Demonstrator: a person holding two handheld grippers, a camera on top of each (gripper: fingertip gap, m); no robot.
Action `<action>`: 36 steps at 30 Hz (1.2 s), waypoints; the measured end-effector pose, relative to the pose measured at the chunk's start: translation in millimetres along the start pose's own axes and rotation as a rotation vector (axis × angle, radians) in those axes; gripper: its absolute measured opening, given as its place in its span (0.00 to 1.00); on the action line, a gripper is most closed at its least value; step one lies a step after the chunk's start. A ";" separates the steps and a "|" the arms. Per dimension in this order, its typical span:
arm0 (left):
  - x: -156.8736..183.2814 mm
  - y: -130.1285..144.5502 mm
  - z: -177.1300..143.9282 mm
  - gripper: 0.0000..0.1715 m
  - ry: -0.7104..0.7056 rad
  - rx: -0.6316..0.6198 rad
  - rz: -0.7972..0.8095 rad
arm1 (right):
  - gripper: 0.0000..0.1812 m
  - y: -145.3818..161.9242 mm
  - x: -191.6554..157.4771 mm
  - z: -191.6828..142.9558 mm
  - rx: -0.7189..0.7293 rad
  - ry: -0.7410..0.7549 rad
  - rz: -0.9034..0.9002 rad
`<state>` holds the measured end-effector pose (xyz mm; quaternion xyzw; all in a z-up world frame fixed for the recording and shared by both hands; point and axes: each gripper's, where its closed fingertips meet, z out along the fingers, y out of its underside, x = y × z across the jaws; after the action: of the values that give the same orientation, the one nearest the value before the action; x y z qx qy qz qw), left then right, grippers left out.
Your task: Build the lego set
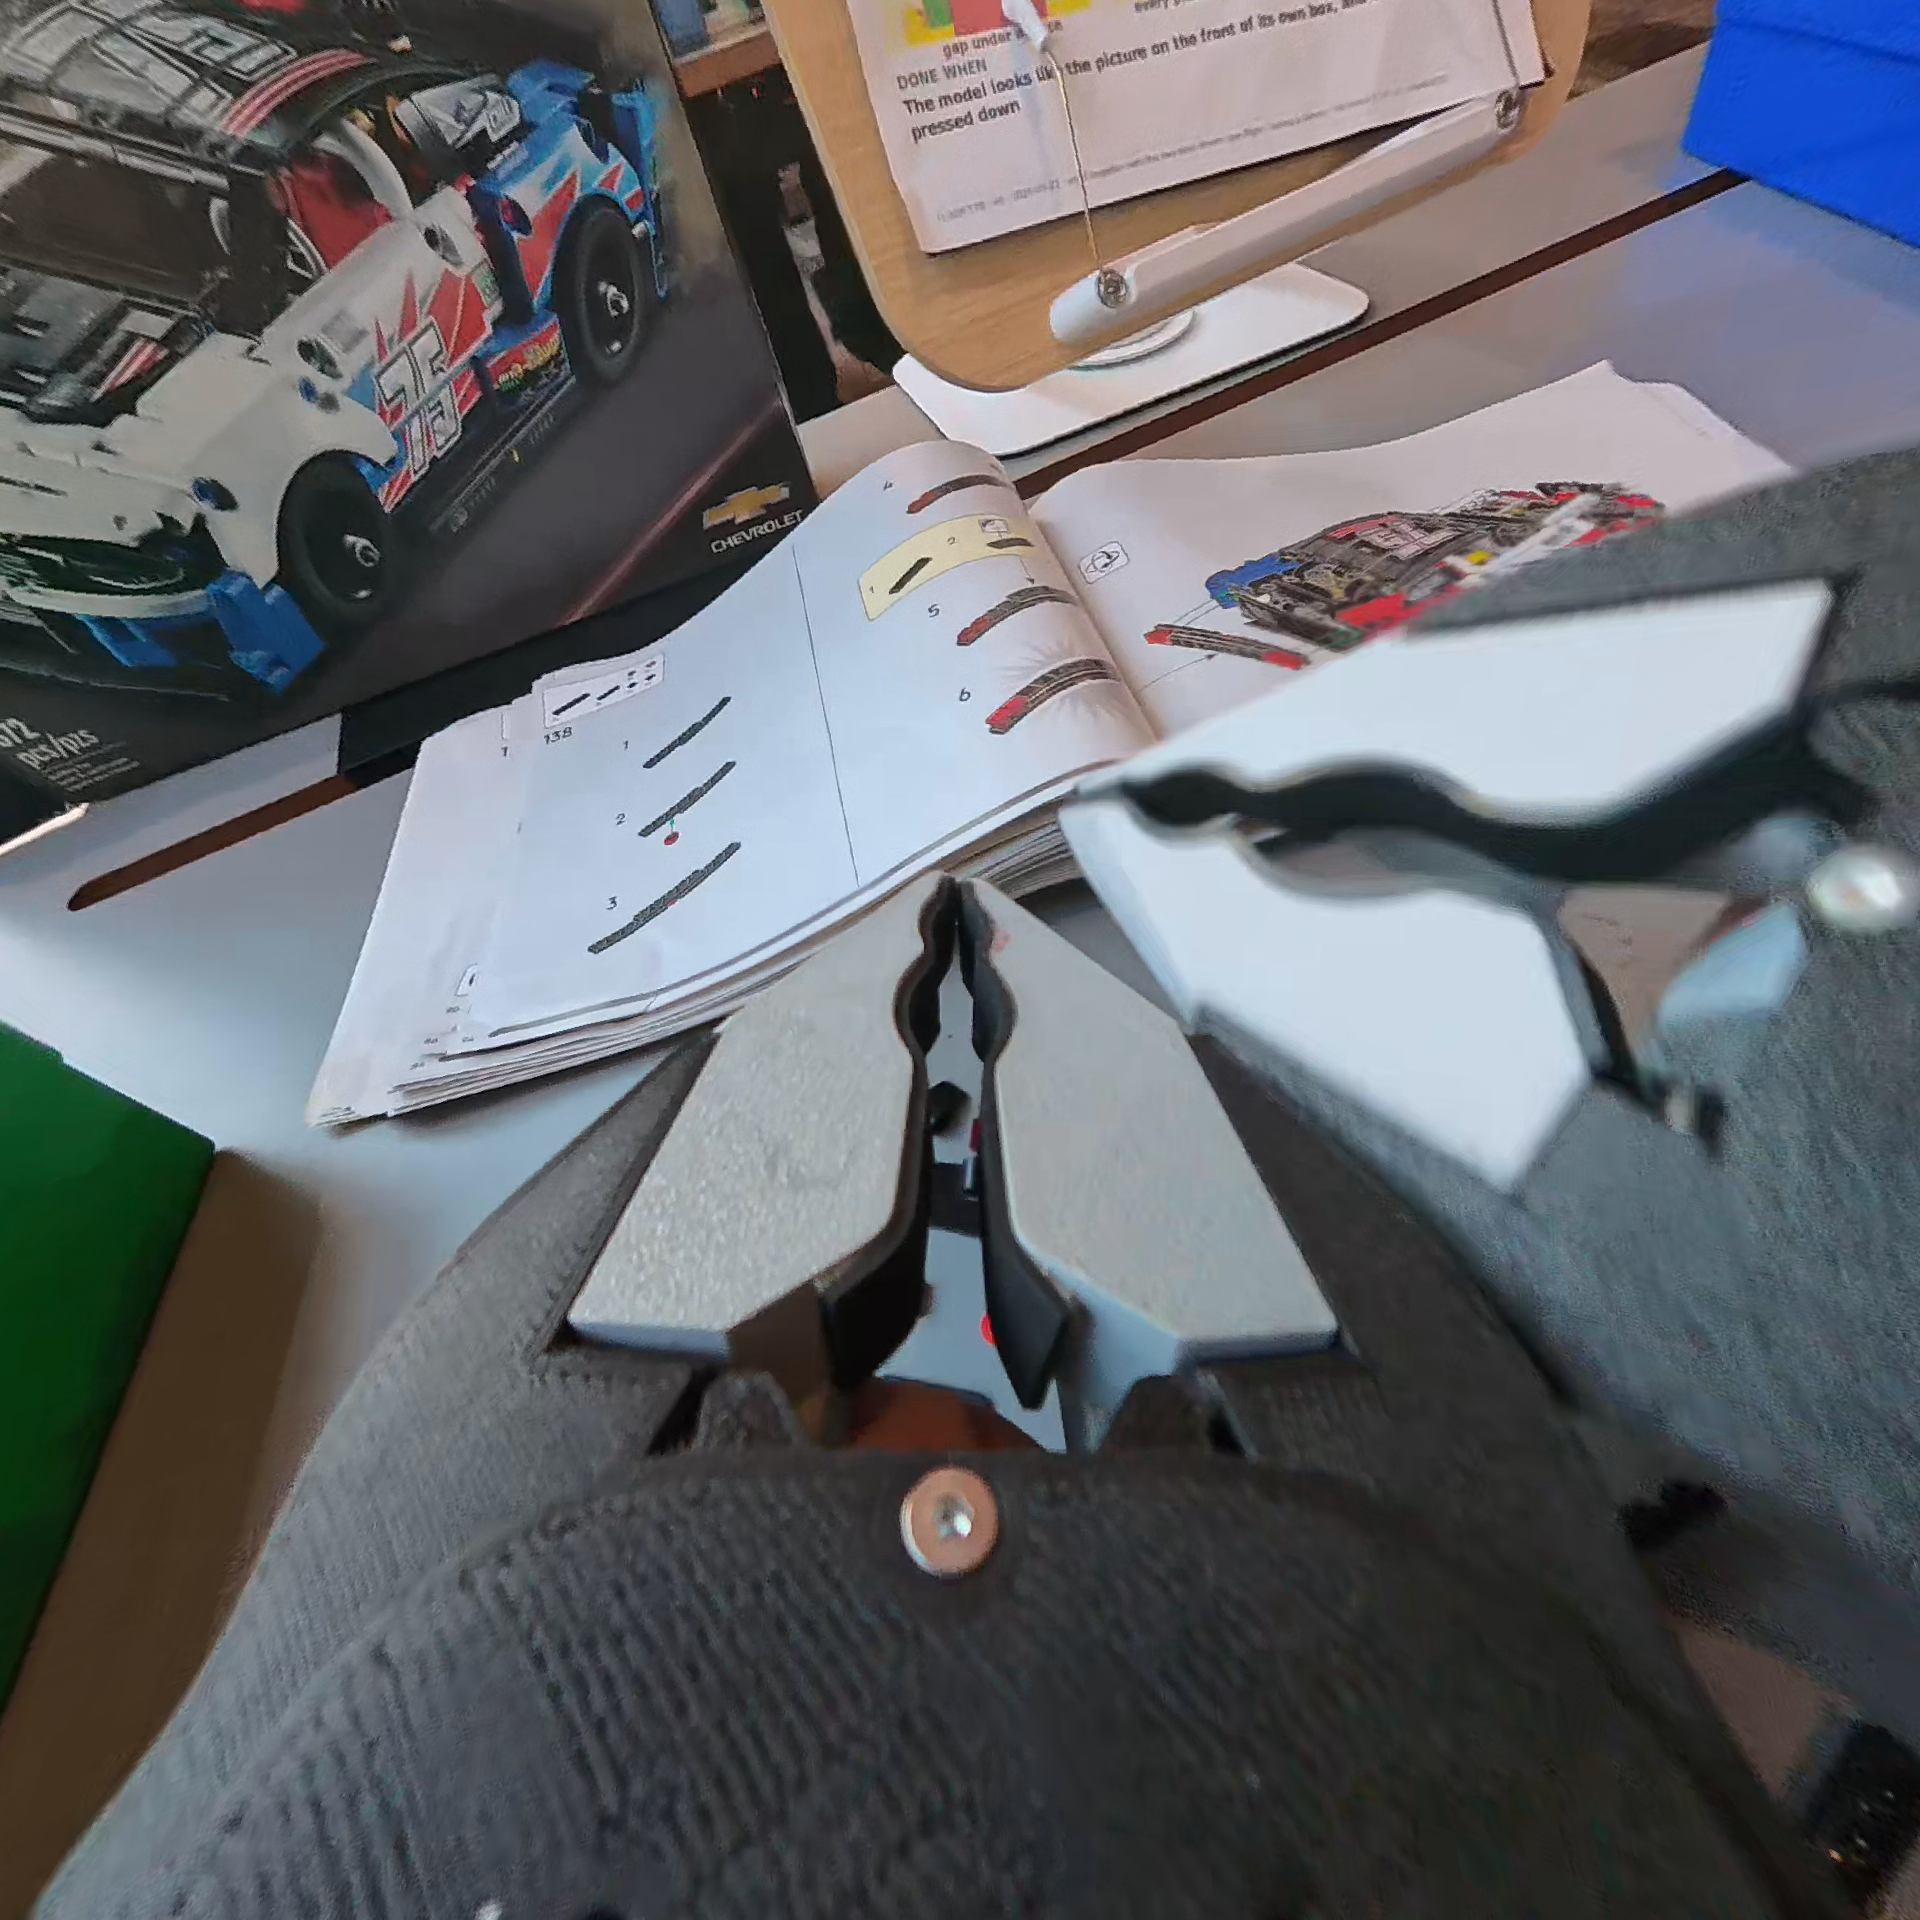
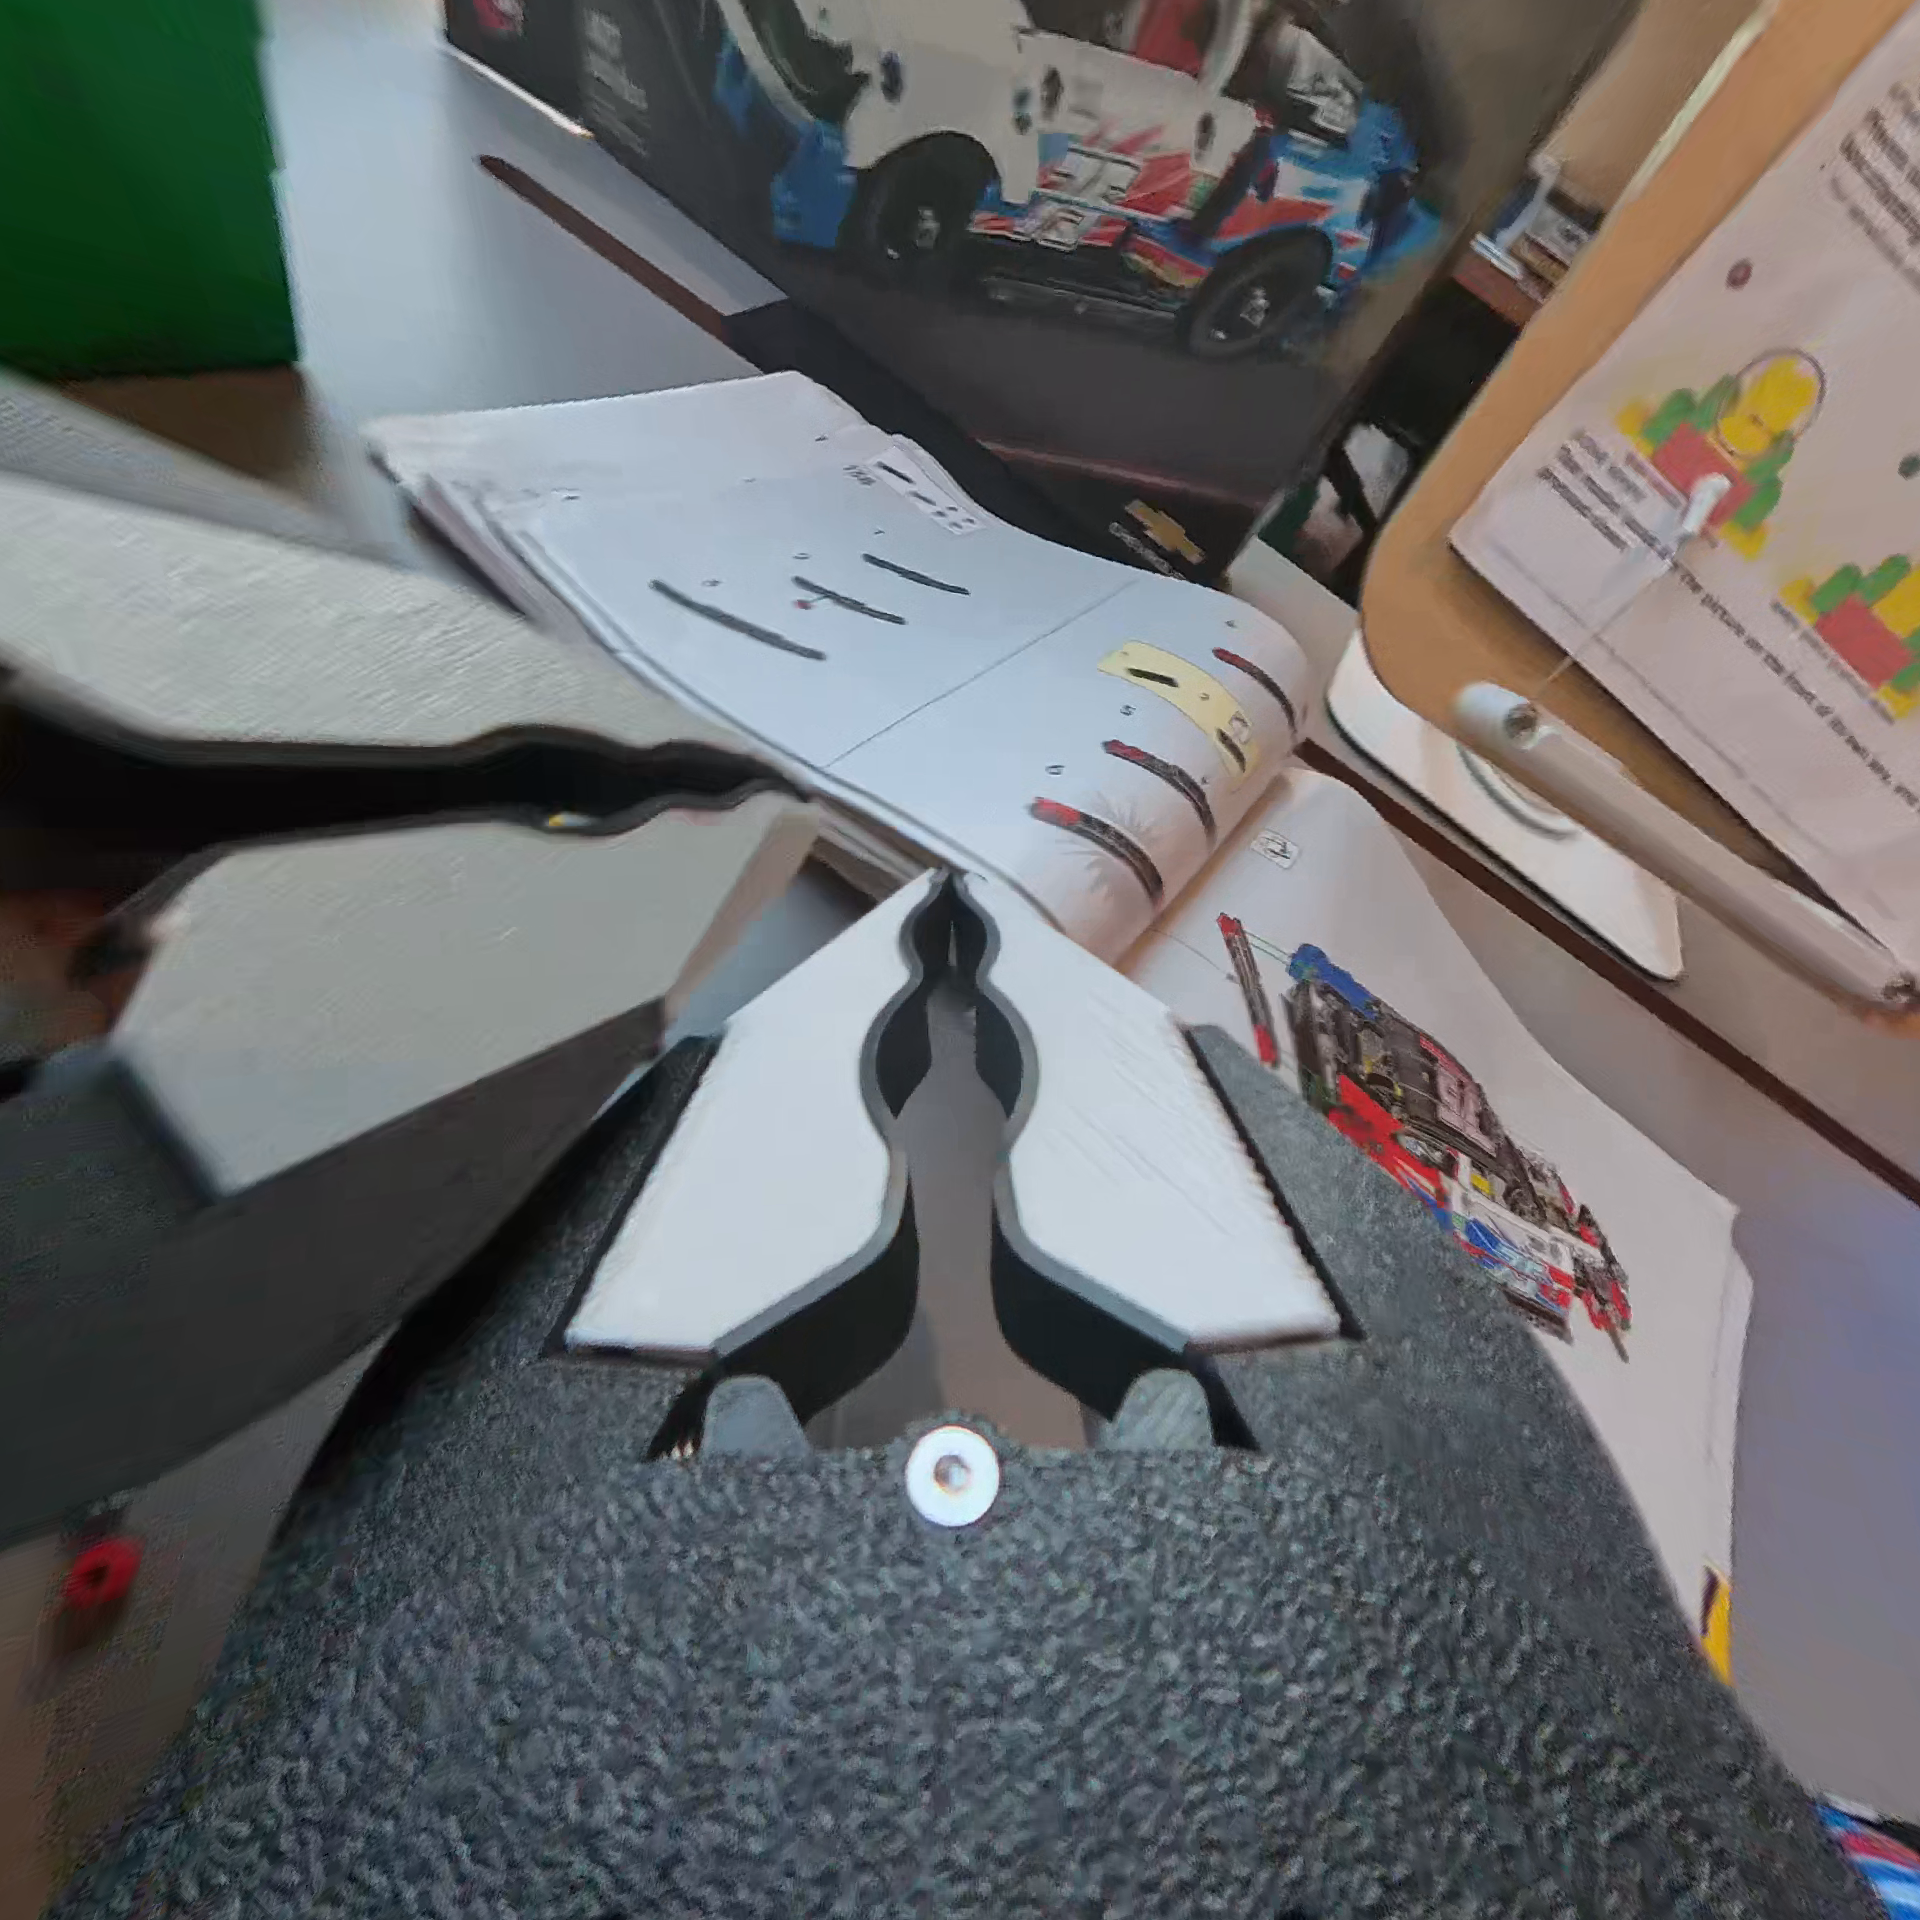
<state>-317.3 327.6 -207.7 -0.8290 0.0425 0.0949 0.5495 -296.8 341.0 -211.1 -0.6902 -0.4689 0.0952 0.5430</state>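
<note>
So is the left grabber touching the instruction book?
Cannot tell. In the left wrist view the left gripper has its shut tips overlapping the instruction book at its near edge. The right wrist view overlaps too. Neither shows plain contact or a gap.

Bright, even daylight throughout; wide-angle bending at every edge. The open white paper instruction booklet [image 1: 769, 727] is sharp, while the neighbouring grey-padded black gripper [image 1: 1164, 800] smears with motion blur at right.

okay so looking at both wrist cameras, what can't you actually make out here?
- Left gripper: small dark and red bits show behind its shut fingers, left view; unclear whether it grips them.
- Booklet: near edge hidden by both grippers, both views.
- Box: cut off by frame edge.
- Right gripper: shut, seemingly empty.
</note>
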 end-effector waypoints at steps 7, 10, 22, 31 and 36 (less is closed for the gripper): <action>-15.4 3.6 0.4 0.07 -0.034 -0.012 0.016 | 0.18 -10.2 -28.5 -24.0 0.116 -0.321 0.077; -27.5 -3.4 -4.3 0.31 -0.039 0.019 0.027 | 0.28 -14.2 -32.3 -34.7 0.130 -0.437 0.045; -102.2 4.6 -3.2 0.62 -0.348 0.023 -0.079 | 0.43 -55.3 50.0 -34.3 0.132 -0.127 0.016; -89.9 3.0 2.9 0.62 -0.343 0.028 -0.027 | 0.47 -74.6 34.0 -5.9 0.090 -0.216 -0.036; -119.1 4.8 -2.4 0.62 -0.422 0.037 -0.116 | 0.46 -62.9 7.6 -16.4 0.062 -0.254 -0.093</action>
<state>-434.4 319.5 -186.8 -0.7816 -0.1195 0.2336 0.5660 -316.4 334.0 -149.1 -0.6330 -0.5622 0.1709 0.5041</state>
